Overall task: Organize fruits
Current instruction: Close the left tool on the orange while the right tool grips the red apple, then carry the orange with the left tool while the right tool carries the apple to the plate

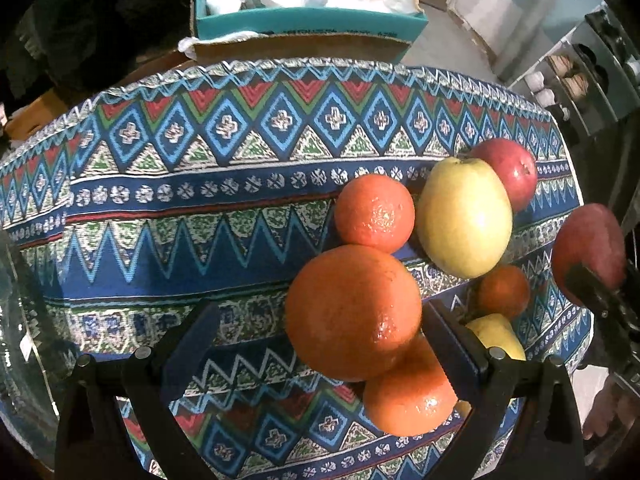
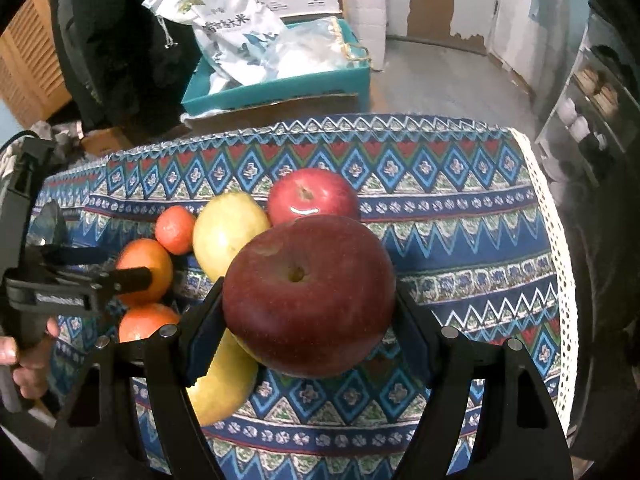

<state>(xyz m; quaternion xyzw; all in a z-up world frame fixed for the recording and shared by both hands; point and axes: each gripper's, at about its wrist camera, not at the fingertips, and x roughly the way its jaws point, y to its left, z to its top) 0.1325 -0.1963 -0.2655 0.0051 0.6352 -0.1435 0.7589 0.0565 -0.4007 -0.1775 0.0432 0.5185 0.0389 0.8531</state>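
Patterned tablecloth (image 1: 168, 216): large orange (image 1: 352, 312) between open left gripper (image 1: 320, 344) fingers, touching the right one; yellow apple (image 1: 464, 216), red apple (image 1: 508, 172), teal box (image 1: 308, 22) beyond.

Fruits (image 1: 464, 216) clustered on tablecloth (image 1: 200, 208)

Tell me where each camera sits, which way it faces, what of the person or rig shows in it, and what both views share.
Left wrist: rides the left hand-held gripper, looking steeply down at the tablecloth; its open fingers flank a large orange.
Right wrist: rides the right hand-held gripper, looking down; its fingers clamp a red apple; a hand holds the other gripper at left.
Shared: the fruit pile, tablecloth, teal box, and each other's gripper.
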